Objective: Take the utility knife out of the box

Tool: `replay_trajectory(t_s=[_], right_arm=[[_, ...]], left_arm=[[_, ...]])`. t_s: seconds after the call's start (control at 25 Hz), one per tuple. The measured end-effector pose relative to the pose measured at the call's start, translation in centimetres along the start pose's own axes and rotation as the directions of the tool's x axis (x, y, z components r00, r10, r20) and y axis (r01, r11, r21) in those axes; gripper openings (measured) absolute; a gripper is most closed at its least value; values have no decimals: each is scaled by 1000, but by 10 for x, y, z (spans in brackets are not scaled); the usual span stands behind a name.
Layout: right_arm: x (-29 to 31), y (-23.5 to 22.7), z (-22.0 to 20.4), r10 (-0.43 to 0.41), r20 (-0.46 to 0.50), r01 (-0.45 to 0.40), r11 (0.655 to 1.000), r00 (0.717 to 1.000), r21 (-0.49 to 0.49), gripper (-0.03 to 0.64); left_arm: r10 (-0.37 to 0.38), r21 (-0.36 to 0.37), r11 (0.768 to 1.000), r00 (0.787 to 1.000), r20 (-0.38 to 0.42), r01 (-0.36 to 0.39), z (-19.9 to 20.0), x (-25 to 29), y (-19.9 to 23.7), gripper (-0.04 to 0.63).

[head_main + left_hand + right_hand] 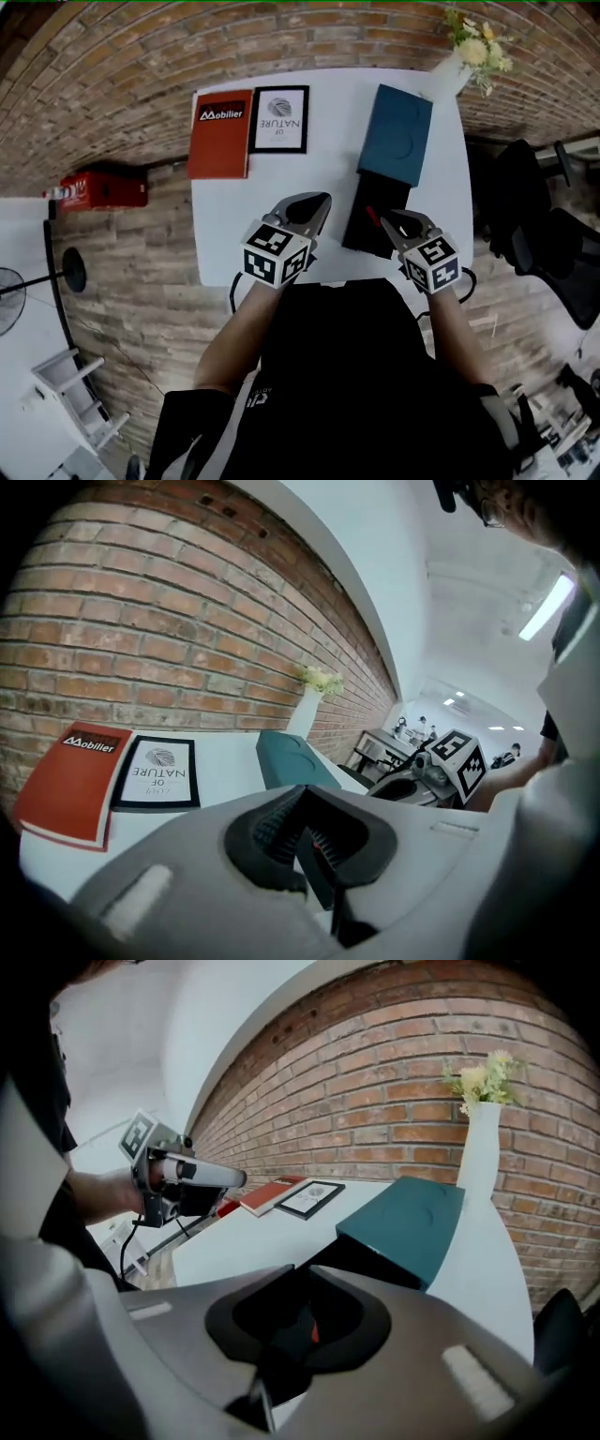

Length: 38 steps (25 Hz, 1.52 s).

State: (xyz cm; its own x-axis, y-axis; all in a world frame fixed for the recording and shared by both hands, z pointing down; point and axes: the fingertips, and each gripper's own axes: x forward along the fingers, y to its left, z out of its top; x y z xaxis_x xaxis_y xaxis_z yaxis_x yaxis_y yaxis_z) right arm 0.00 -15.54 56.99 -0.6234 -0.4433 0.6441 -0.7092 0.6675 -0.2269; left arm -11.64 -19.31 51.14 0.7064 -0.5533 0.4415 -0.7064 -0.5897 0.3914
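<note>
A teal box lid (396, 136) lies at the right of the white table (253, 216), and a black tray (361, 230) sticks out from under its near end. A red-marked utility knife (372, 215) lies in that tray. My right gripper (385, 218) hovers over the tray's near right corner; its jaws stand slightly apart with nothing between the pads. In the right gripper view the knife's red (312, 1330) shows through the jaws (295, 1269), with the lid (408, 1222) beyond. My left gripper (325, 199) is shut and empty, just left of the tray.
A red book (220, 133) and a framed print (279, 119) lie at the table's far left. A white vase with flowers (459, 66) stands at the far right corner. Dark office chairs (534, 216) stand right of the table. The table's near edge is under both grippers.
</note>
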Motion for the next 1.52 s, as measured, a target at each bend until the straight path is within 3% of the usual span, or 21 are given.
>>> replay_trajectory(t_s=[0.28, 0.6, 1.04, 1.52], right_arm=[[16, 27, -31, -164, -136, 163, 986, 977, -21, 69], [28, 22, -62, -259, -271, 246, 966, 927, -80, 75], [53, 3, -71, -232, -375, 171, 967, 898, -190, 86], [70, -12, -94, -245, -519, 84, 946, 819, -313, 79]], left_arm=[[-168, 80, 982, 985, -48, 171, -4, -5, 9, 6], [-244, 81, 965, 968, -63, 248, -3, -5, 3, 6], [-243, 55, 968, 968, -61, 246, -2, 11, -4, 6], [-201, 2, 980, 979, -42, 201, -6, 8, 4, 6]])
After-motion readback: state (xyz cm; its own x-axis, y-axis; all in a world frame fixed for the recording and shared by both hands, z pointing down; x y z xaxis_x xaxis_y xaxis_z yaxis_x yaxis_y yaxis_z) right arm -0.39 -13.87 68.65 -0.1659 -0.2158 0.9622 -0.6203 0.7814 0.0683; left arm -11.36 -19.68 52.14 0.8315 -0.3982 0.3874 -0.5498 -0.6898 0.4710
